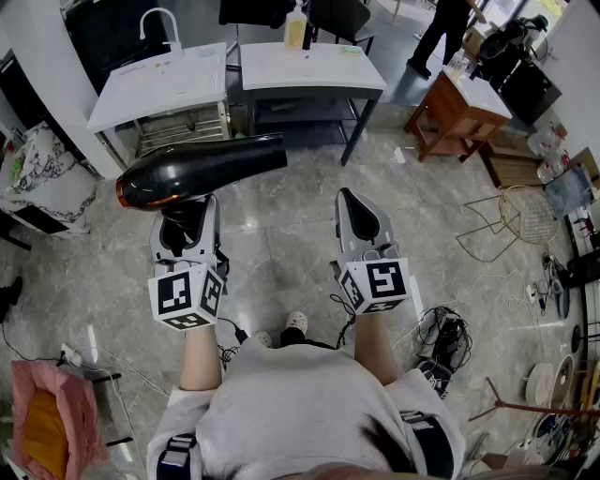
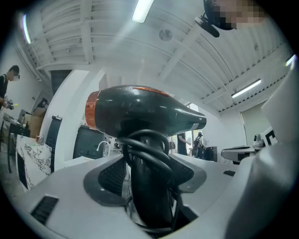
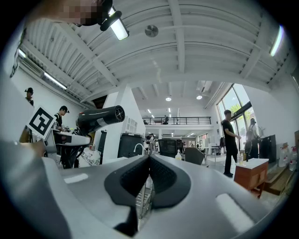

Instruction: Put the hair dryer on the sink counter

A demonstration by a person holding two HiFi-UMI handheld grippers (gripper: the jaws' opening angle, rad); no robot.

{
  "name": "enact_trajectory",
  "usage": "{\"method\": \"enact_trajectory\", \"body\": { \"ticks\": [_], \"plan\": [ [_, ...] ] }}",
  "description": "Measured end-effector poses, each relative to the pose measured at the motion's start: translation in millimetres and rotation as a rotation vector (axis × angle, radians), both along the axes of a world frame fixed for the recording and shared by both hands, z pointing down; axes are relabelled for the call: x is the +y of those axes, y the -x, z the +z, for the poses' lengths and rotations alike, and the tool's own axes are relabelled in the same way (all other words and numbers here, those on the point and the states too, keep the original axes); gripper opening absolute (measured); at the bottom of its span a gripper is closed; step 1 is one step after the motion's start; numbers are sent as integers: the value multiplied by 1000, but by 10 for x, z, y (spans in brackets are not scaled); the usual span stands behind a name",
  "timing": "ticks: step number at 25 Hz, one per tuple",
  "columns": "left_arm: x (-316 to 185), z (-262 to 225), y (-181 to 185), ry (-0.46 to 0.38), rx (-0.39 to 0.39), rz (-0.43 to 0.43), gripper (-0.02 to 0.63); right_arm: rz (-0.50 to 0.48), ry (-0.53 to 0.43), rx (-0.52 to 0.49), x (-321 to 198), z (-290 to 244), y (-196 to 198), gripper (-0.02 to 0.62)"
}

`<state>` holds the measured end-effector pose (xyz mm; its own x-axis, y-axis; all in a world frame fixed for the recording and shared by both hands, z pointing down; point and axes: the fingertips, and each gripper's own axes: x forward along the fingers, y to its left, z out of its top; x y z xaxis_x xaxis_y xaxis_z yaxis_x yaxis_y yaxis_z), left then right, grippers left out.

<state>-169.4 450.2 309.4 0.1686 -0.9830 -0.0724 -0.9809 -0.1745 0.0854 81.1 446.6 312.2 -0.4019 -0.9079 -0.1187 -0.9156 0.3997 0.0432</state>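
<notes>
A black hair dryer [image 1: 202,169] with an orange band at its rear lies level, nozzle pointing right, above my left gripper [image 1: 187,214]. The left gripper view shows that gripper [image 2: 147,164] shut on the dryer's handle [image 2: 148,196], with the black cord looped around the handle. The dryer's body [image 2: 140,112] fills the middle of that view. My right gripper [image 1: 354,208] hangs beside it over the floor, and its pads meet at the tips [image 3: 149,158] with nothing between them. The white sink counter [image 1: 164,80] with its curved faucet [image 1: 159,19] stands ahead, at the far left.
A second white table [image 1: 309,66] with a bottle [image 1: 296,28] stands right of the sink counter. A wooden side table [image 1: 459,108] and a wire basket [image 1: 525,216] are at the right. Cables [image 1: 445,333] lie on the floor. A person [image 1: 441,28] stands at the back.
</notes>
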Motion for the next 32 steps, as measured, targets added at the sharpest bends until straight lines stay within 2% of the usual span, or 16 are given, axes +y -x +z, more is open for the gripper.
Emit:
{"method": "enact_trajectory", "body": {
  "ticks": [19,32],
  "plan": [
    [-135,-5,-413,-6,1,-6,275,-22,-31,-27,-165,-13,-382,11],
    [-306,-3,-717,-13,-16,-48,275,-80,-27,-49,-450,48,-672,11]
  ]
}}
